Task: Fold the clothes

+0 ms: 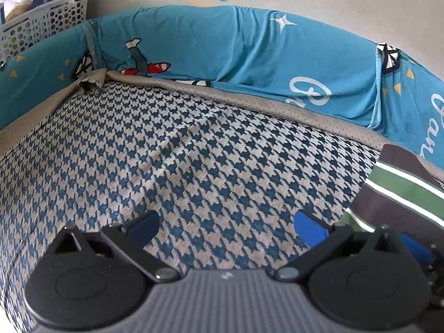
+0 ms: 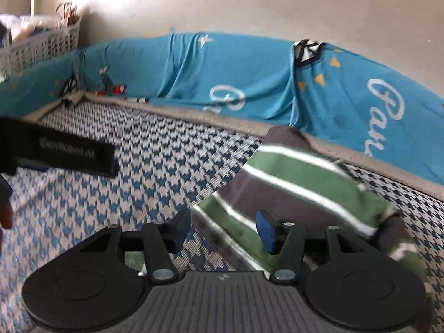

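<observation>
A green, grey and white striped garment (image 2: 299, 183) lies on the houndstooth mat, bunched at the right. In the left wrist view only its edge (image 1: 402, 186) shows at the far right. My right gripper (image 2: 224, 230) is open, its fingers straddling the garment's near left edge, holding nothing. My left gripper (image 1: 226, 222) is open wide and empty above the bare mat, to the left of the garment. Its black body (image 2: 63, 149) shows at the left in the right wrist view.
The blue and grey houndstooth mat (image 1: 172, 161) covers the surface. A teal printed bumper (image 1: 249, 50) runs along the back and sides. A white perforated basket (image 1: 47, 19) full of things stands at the far left by the wall.
</observation>
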`<state>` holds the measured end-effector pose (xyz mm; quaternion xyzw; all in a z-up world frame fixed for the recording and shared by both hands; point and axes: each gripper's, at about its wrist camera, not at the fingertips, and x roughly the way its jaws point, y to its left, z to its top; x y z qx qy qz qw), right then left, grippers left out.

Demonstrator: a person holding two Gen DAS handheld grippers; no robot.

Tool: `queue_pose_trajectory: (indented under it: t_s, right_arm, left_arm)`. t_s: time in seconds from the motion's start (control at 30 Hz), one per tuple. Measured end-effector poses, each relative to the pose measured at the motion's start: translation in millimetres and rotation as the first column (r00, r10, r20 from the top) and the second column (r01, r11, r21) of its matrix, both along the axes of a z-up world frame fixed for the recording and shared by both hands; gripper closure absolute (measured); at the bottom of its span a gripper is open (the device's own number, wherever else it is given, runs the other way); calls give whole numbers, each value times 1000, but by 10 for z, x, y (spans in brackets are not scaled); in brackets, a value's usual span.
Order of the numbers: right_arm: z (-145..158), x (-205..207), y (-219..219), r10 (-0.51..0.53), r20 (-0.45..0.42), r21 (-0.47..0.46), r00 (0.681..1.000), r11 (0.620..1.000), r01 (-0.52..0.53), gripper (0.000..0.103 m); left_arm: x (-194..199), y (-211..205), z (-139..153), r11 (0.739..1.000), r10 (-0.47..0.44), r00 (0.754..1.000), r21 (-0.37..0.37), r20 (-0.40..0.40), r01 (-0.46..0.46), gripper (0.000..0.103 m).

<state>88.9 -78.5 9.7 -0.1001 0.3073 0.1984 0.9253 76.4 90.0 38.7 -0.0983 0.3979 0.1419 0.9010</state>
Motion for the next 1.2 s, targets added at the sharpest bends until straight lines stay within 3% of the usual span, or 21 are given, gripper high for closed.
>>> queue_pose_trajectory:
  t_s: [0.37,0.43,0.5,0.57,0.83,1.0,1.2]
  right_arm:
    - [-296,190,112,-2,-34,-57,999,998,0,51]
    - [-288,196,93,-6,-29,-48,1000,999,5,64]
    - [-269,201,72,-22,-22,-42,1000,999,21,87]
    - [-237,206,29,-42,-18,-30,999,999,42,97]
    - [180,64,-276,-127,102,77,987,990,120,99]
    - [500,-50,-666,-267,198,132,943,961,244,99]
    - [686,-117,-1178,-403,211,163,891,913,374,99]
  left_arm:
    - [-31,158,-13,999,25,1000,-21,-10,-25,0]
    - [-34,142,-16,1000,22,1000,-18,-12,-22,0]
    - [-34,117,-14,1000,13,1000,-10,-10,-13,0]
    - [-35,87,-14,1000,3,1000,0,-9,-3,0]
    - [-35,-12,-27,999,-42,999,18,-19,43,0]
    - [-43,-103,-47,995,-104,994,0,-28,104,0]
    - [-76,-354,-83,977,-213,976,-12,-34,213,0]
